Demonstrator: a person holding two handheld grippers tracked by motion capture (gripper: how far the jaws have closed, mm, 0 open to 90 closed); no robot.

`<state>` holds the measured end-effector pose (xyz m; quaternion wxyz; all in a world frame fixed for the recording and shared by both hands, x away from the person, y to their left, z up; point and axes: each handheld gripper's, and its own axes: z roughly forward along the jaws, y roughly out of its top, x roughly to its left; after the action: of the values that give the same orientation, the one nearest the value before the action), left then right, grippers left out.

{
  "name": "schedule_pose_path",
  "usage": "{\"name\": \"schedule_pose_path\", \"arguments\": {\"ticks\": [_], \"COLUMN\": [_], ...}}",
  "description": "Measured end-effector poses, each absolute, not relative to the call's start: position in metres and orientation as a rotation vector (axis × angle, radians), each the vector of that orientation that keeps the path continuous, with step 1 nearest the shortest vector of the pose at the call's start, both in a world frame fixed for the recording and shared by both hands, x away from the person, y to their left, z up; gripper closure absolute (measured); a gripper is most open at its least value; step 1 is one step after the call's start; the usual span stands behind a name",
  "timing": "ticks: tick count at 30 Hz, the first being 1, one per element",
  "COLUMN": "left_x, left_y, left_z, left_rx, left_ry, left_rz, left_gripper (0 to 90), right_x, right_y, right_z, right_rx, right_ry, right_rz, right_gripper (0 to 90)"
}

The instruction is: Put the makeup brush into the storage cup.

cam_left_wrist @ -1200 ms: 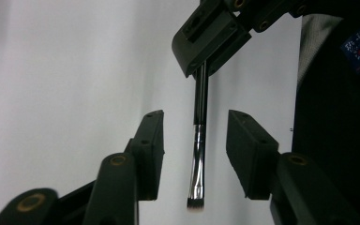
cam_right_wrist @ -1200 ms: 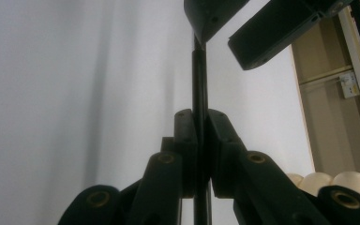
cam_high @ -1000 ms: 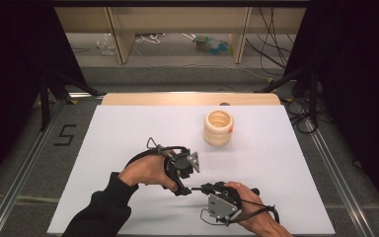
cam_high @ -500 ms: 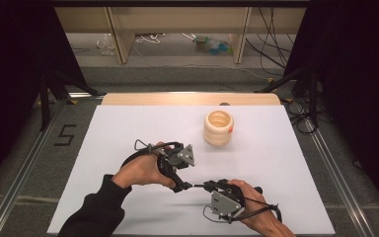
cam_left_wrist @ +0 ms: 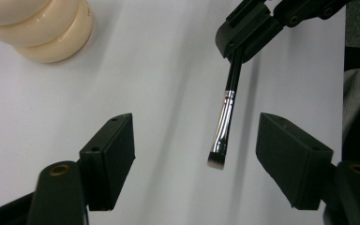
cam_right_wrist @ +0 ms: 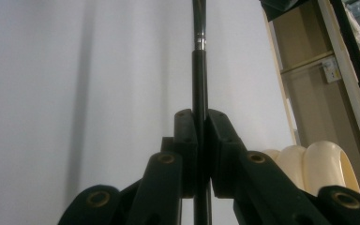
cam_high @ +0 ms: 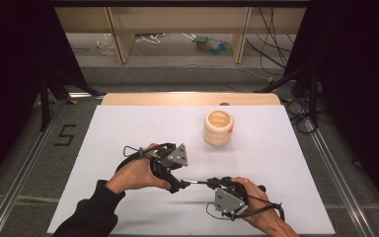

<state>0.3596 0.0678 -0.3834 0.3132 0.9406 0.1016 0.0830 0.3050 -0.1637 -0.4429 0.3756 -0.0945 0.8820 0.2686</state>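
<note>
Over the white table (cam_high: 128,128), the right gripper (cam_high: 211,182) has its two black jaws pressed tight on the black handle of a small makeup brush (cam_left_wrist: 227,107), and in the right gripper view the handle (cam_right_wrist: 199,70) runs straight up out of the clamp, the pads squeezed against it on both sides with no gap showing. The brush sticks out toward the left gripper (cam_high: 177,186), which the person's left hand (cam_high: 137,174) carries just beside it near the front of the table. In the left gripper view the jaws stand wide apart, one pad low at the left and the other low at the right, and the brush hangs down between them, silver ferrule and flat bristle tip hovering in the gap, closer to the right-hand pad but touching neither. Its shadow falls on the table beneath, so the brush is up off the surface. The right gripper (cam_left_wrist: 243,33) shows at the top of that view, pinching the far end of the handle. A cream ribbed cup (cam_high: 218,128), built like stacked rings, stands upright farther back on the table, well apart from both grippers; it also peeks in at the top left of the left gripper view and at the lower right of the right gripper view.
</note>
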Motion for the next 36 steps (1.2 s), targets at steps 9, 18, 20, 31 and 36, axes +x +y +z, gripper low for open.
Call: {"name": "schedule_pose_path", "arguments": {"ticks": [9,18,20,31,36], "left_x": [0.358,0.349,0.347,0.344,0.343], "left_y": [0.085,0.101,0.105,0.117,0.121], "left_z": [-0.387,-0.392,-0.394,-0.406,-0.411], "left_rx": [2.435,2.358,2.357,2.292,2.258], "left_ry": [0.270,0.301,0.302,0.353,0.379], "left_rz": [0.297,0.348,0.363,0.398,0.401], "left_gripper": [27.7,26.2,26.1,26.0,26.1], "right_x": [0.307,0.309,0.309,0.310,0.311], "right_y": [-0.168,-0.171,-0.171,-0.173,-0.174], "right_z": [-0.442,-0.439,-0.439,-0.437,-0.437], "right_rx": [-0.235,-0.231,-0.218,-0.224,-0.209], "right_ry": [2.263,2.242,2.246,2.229,2.223], "right_rz": [0.690,0.681,0.684,0.688,0.700], "right_gripper": [83.9,83.9,83.9,83.9,83.9]}}
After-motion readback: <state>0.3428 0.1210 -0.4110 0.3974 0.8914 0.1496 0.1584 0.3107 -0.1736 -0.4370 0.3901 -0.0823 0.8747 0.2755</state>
